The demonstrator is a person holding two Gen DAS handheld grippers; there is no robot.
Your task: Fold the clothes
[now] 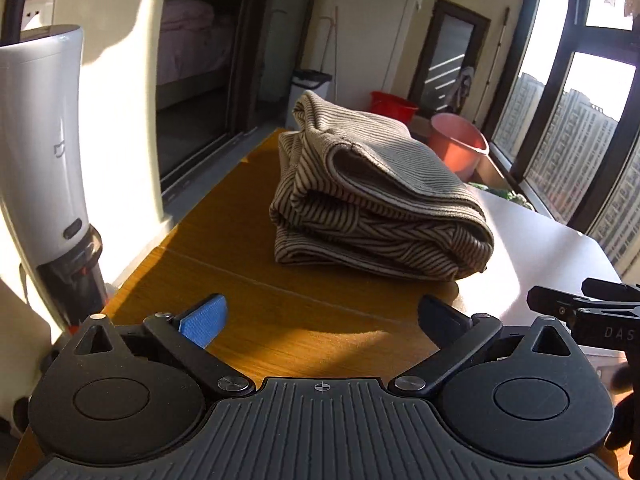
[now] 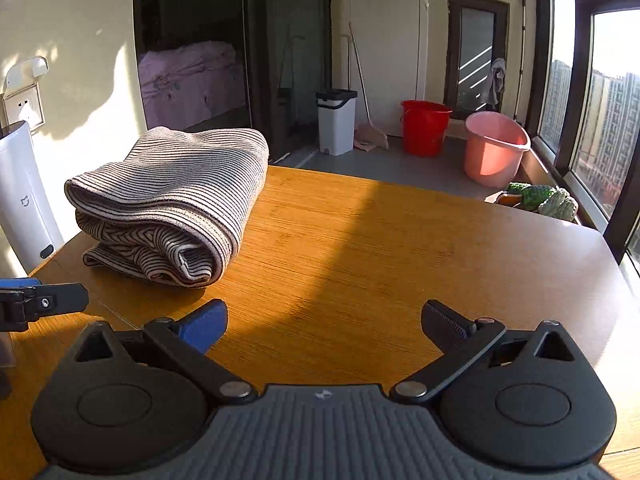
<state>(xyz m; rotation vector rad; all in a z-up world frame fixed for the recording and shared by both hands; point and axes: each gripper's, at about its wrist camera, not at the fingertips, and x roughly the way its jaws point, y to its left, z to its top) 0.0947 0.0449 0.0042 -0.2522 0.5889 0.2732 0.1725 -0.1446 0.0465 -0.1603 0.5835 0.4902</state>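
Note:
A striped beige-and-brown garment [image 1: 376, 204] lies folded in a thick bundle on the wooden table [image 1: 248, 240]. It also shows in the right wrist view [image 2: 172, 204] at the table's far left. My left gripper [image 1: 320, 320] is open and empty, a short way in front of the bundle. My right gripper [image 2: 324, 320] is open and empty over bare table [image 2: 400, 248], to the right of the bundle. The right gripper's tip shows at the left wrist view's right edge [image 1: 580, 312]; the left gripper's tip shows at the right wrist view's left edge [image 2: 40, 304].
A white appliance [image 1: 40, 140] stands at the table's left edge. Beyond the table on the floor are a white bin [image 2: 337, 120], a red bucket [image 2: 424, 126] and a pink bucket [image 2: 494, 148]. Potted cacti [image 2: 540, 198] sit by the window on the right.

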